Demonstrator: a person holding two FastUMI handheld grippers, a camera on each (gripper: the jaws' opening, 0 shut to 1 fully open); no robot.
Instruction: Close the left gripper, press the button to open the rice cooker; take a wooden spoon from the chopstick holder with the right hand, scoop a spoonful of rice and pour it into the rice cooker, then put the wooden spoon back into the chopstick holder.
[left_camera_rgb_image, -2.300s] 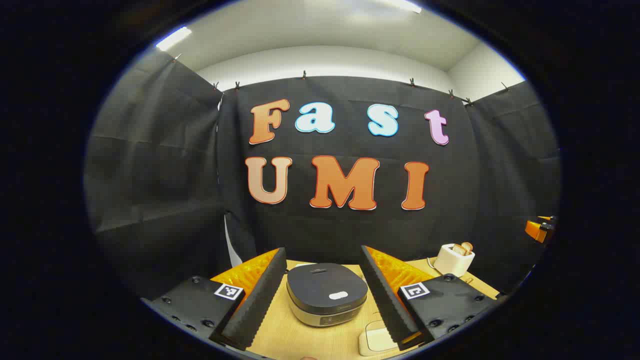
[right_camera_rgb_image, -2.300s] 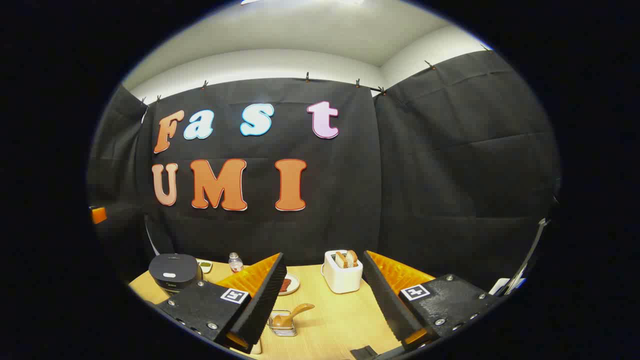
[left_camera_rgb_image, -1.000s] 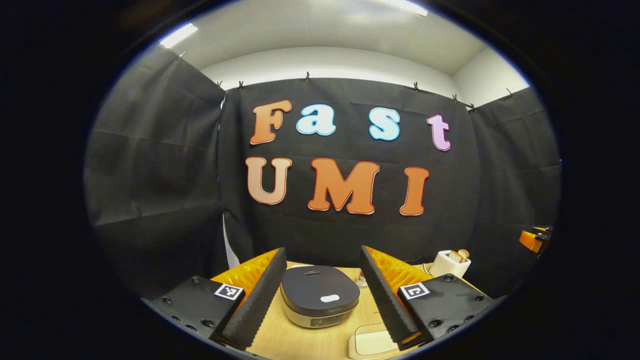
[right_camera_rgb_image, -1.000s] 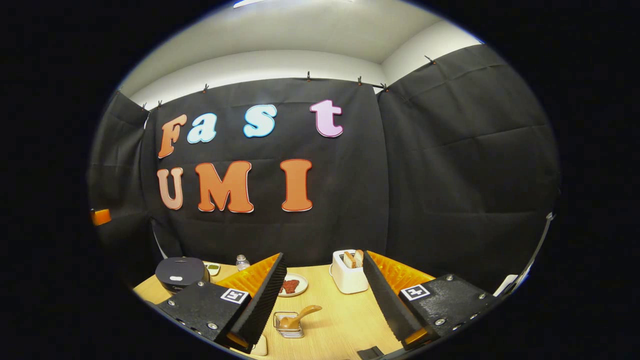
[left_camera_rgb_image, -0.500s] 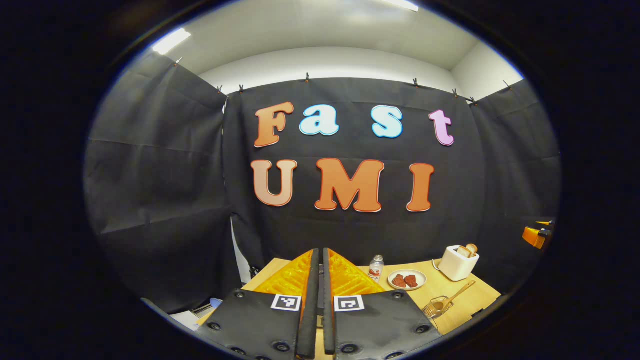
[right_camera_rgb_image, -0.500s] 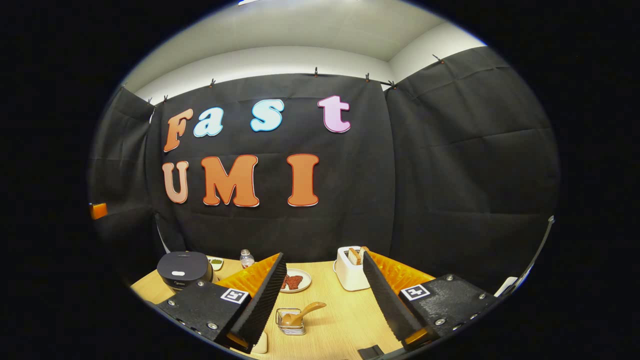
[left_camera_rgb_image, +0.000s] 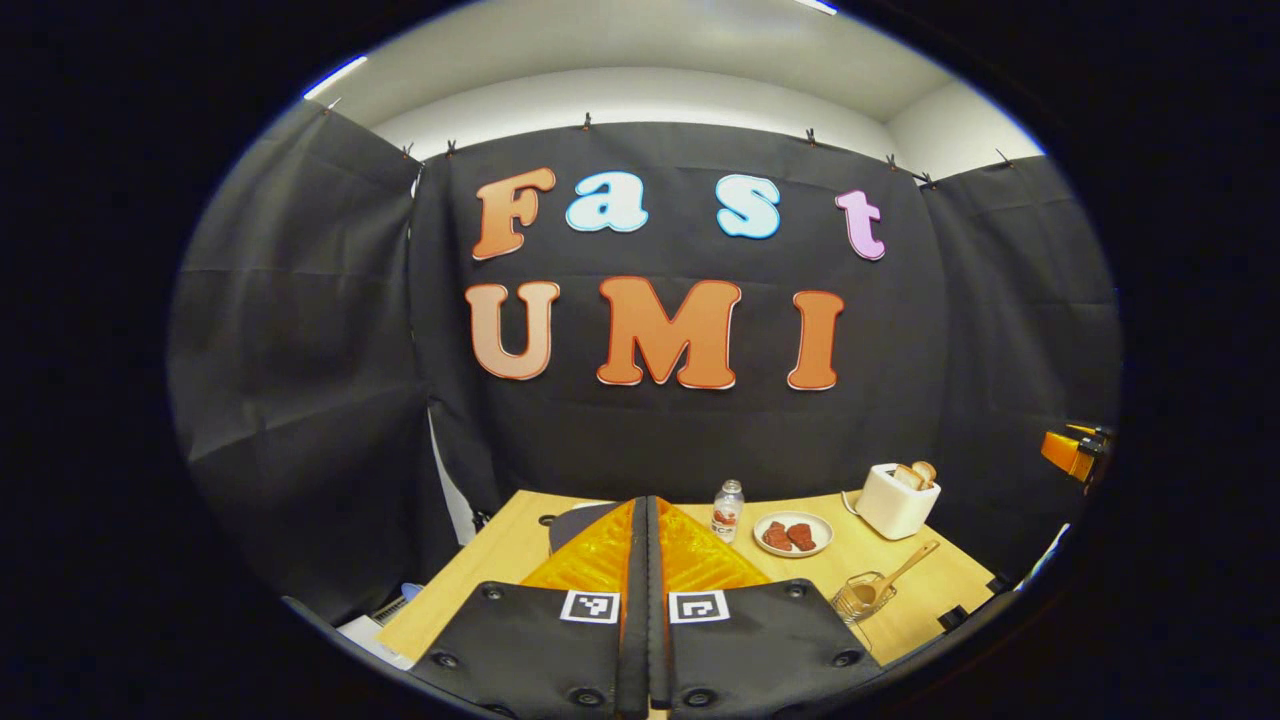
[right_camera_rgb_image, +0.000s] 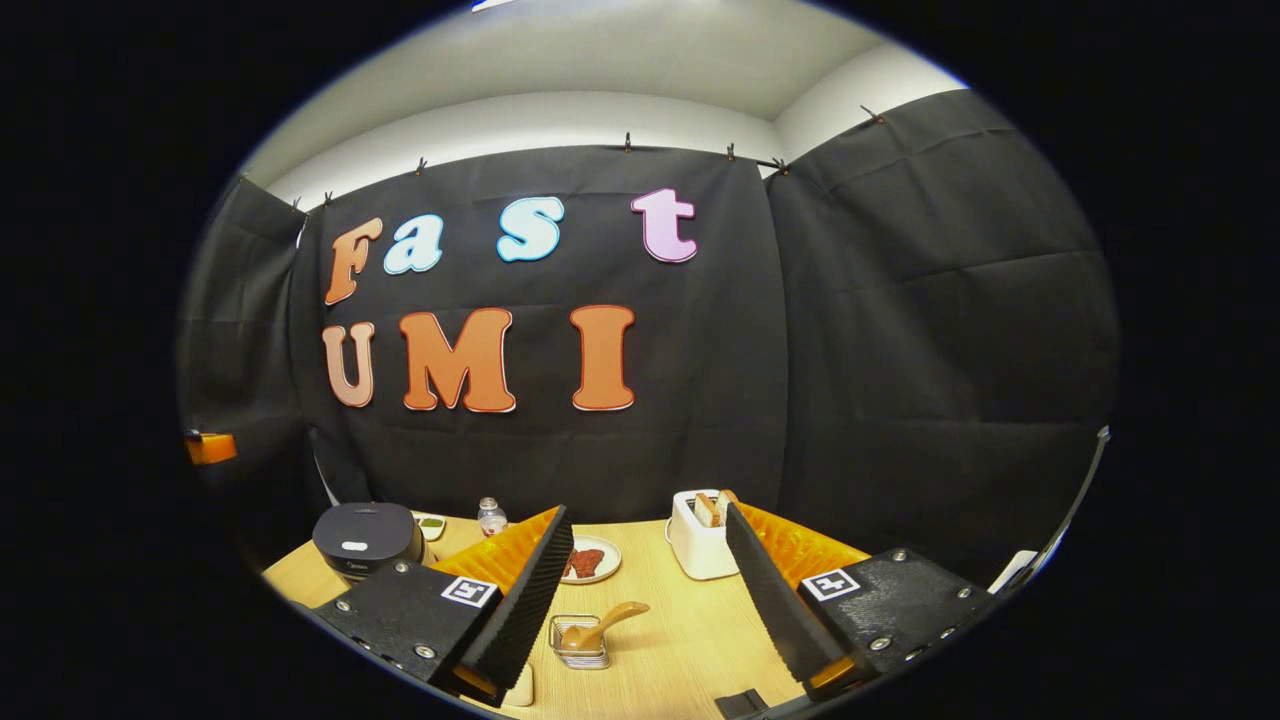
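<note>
The left gripper (left_camera_rgb_image: 646, 600) is held level above the near left part of the wooden surface (left_camera_rgb_image: 480, 570), its fingers pressed flat together with nothing between them. Past their tips a dark curved piece of the rice cooker (left_camera_rgb_image: 572, 522) shows, mostly hidden by the fingers. In the right gripper view the rice cooker (right_camera_rgb_image: 367, 540) sits near the surface's left edge, lid down, its pale button on top.

The right gripper (right_camera_rgb_image: 650, 590) hangs over the near middle of the surface, level, fingers spread wide and empty. Between them, close to the near edge, stands the chopstick holder (right_camera_rgb_image: 578, 643), a small wire basket, with the wooden spoon (right_camera_rgb_image: 600, 625) leaning in it, handle tilted up to the right. Bare wood lies all around the holder.

Toward the far edge, a small bottle (left_camera_rgb_image: 728, 510), a plate (left_camera_rgb_image: 793, 535) with dark red pieces, and a white toaster (left_camera_rgb_image: 892, 498) with bread stand in a row, well apart from the holder. A small dish (right_camera_rgb_image: 432, 526) sits just behind the rice cooker. The far right corner beyond the toaster is close to the cloth wall.
</note>
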